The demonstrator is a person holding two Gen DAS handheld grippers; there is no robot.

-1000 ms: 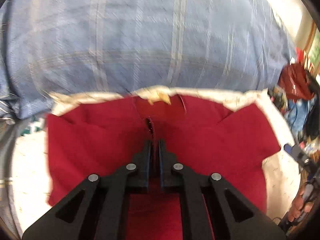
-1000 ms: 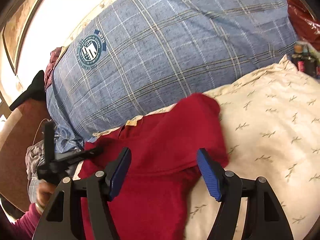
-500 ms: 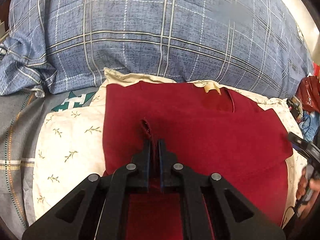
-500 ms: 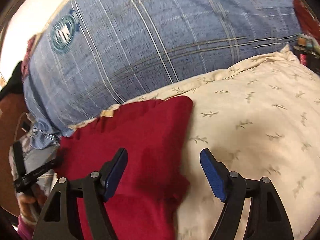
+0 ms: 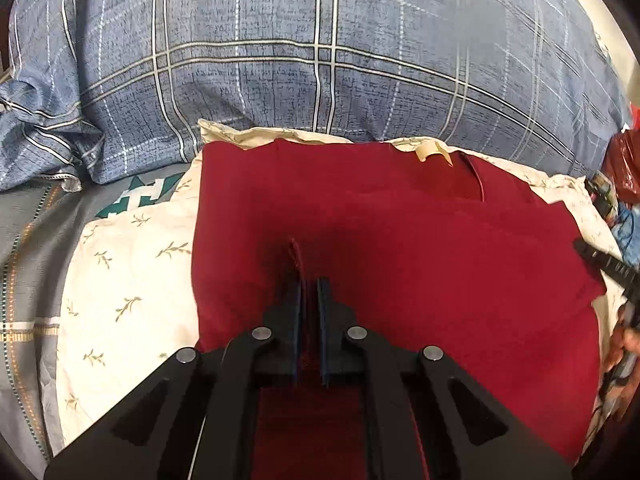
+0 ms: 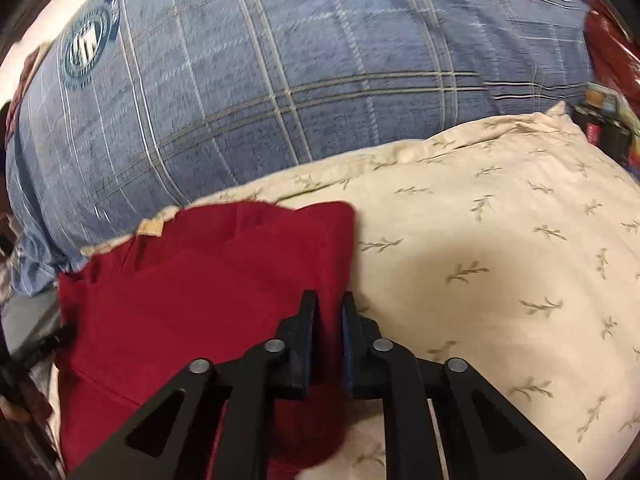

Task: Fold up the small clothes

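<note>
The left tool (image 5: 309, 286) is clenched on a pinch of the red shirt (image 5: 400, 248). The right tool (image 6: 329, 304) is closing over the shirt's edge on the cream pillow (image 6: 500, 248); only the right view shows the round logo (image 6: 86, 46) at 10 o'clock.

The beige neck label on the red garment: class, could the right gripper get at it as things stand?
Probably not yet: the right gripper has its jaws closing on the red garment edge; the label lies uncovered beyond.

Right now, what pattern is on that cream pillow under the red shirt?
Small olive-green leafy sprigs scattered over the cream pillow; clearest in the right wrist view.
</note>
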